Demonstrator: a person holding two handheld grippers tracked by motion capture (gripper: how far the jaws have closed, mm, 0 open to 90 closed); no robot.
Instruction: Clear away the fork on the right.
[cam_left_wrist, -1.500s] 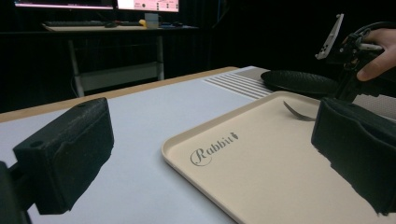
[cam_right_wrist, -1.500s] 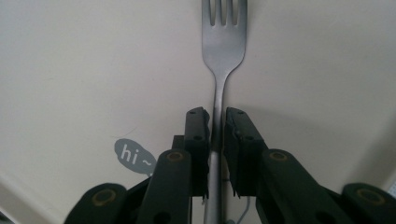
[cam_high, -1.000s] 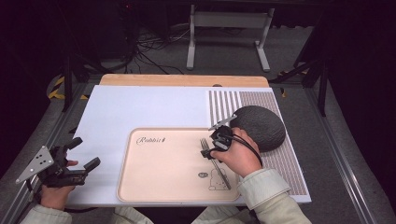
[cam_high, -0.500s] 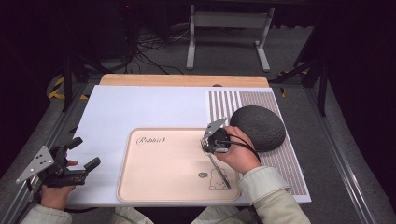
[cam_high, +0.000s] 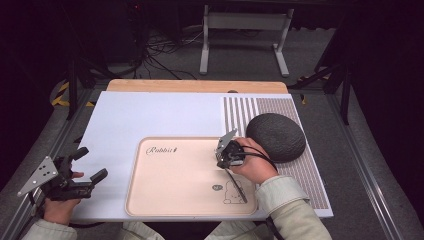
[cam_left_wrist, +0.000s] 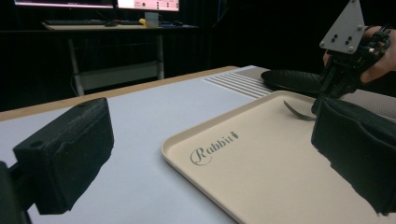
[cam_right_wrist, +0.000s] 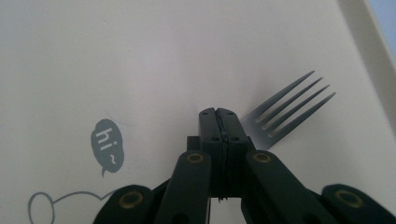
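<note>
A metal fork (cam_high: 237, 187) lies on the beige tray (cam_high: 170, 200), handle toward me. My right gripper (cam_high: 222, 150) points down at the fork's neck with its jaws closed together. In the right gripper view the tines of the fork (cam_right_wrist: 289, 105) stick out to the right from under the closed tips of the right gripper (cam_right_wrist: 219, 114), and the neck is hidden beneath them. The fork rests on the tray. My left gripper (cam_high: 92, 162) stands open at the table's near left corner, with nothing between its pads (cam_left_wrist: 65, 158).
A dark round textured bowl (cam_high: 276, 136), upside down, sits on a striped mat (cam_high: 260, 107) just right of the tray. A white board (cam_high: 150, 115) covers the table. The tray carries a "Rabbit" print and a small drawing (cam_high: 231, 192). Stands and cables lie beyond the far edge.
My right gripper has shifted slightly left, from beside the bowl onto the fork's head. The fork's handle has stayed in place. The left gripper has not moved.
</note>
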